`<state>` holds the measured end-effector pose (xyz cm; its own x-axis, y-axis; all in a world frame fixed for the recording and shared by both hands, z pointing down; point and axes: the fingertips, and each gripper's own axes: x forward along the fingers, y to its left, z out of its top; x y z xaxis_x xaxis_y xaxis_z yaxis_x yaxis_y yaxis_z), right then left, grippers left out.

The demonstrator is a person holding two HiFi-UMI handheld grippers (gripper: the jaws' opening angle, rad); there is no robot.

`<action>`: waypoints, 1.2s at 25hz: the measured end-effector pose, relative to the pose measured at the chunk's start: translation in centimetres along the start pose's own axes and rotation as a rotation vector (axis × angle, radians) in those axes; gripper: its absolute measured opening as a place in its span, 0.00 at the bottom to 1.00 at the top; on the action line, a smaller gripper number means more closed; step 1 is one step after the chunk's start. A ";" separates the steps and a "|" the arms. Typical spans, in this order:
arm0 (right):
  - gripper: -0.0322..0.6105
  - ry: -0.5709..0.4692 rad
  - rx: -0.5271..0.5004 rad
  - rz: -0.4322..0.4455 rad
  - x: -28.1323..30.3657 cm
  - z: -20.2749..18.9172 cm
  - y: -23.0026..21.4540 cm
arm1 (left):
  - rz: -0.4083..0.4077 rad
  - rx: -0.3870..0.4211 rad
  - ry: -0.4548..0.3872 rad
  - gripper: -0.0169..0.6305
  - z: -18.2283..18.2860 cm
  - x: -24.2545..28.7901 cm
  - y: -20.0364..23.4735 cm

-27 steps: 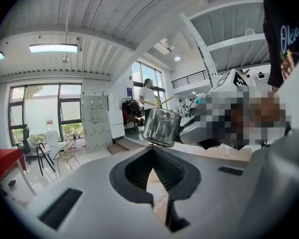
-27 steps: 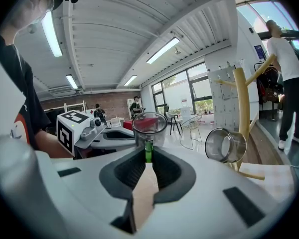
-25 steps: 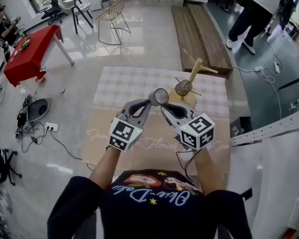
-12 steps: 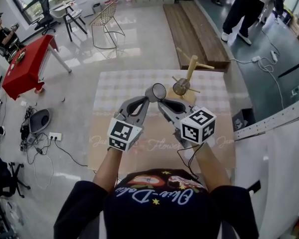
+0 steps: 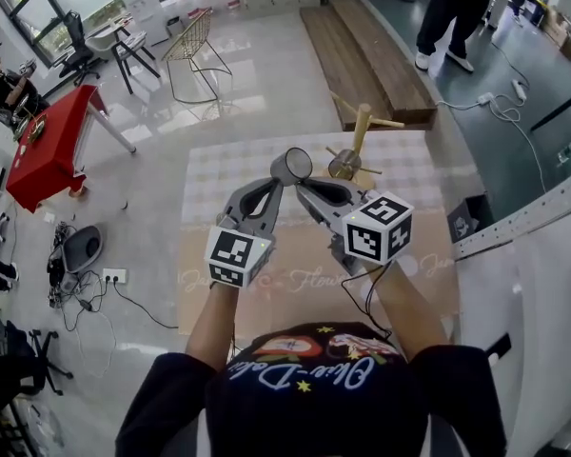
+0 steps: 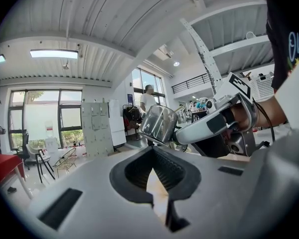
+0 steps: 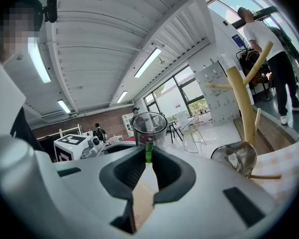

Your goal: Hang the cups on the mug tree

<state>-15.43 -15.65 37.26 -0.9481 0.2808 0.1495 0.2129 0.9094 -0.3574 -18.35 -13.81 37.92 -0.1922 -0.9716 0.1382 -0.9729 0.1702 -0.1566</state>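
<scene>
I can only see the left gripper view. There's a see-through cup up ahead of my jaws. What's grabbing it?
Observer: The right gripper has the cup. Its jaws pinch the green handle.
Operator: Where's the mug tree? I can't find it.
Observer: The mug tree stands ahead and to the right of that cup, toward the far side of the table.
Operator: Is any cup on it yet?
Observer: Yes, a second glass cup already hangs on a low peg.
</scene>
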 end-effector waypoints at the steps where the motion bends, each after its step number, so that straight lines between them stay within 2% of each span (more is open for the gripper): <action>1: 0.12 -0.008 0.008 0.000 0.1 0.2 0.0 | 0.003 0.000 -0.004 0.03 0.2 0.1 0.1; 10: 0.12 -0.073 0.098 0.004 0.4 1.6 -0.2 | 0.013 0.002 -0.013 0.03 1.4 0.6 0.6; 19: 0.12 -0.100 0.110 -0.018 0.3 2.7 -0.8 | 0.013 0.024 -0.028 0.03 2.6 1.1 0.9; 25: 0.12 -0.124 0.135 -0.030 0.2 3.3 -1.3 | 0.007 -0.029 -0.061 0.03 3.2 1.5 1.0; 30: 0.12 -0.138 0.163 -0.033 0.3 3.7 -1.6 | 0.001 -0.009 -0.057 0.03 3.4 1.7 1.0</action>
<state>-16.93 -18.15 34.47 -0.9797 0.1966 0.0405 0.1504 0.8528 -0.5002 -19.22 -15.86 34.69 -0.1856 -0.9792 0.0817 -0.9739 0.1723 -0.1477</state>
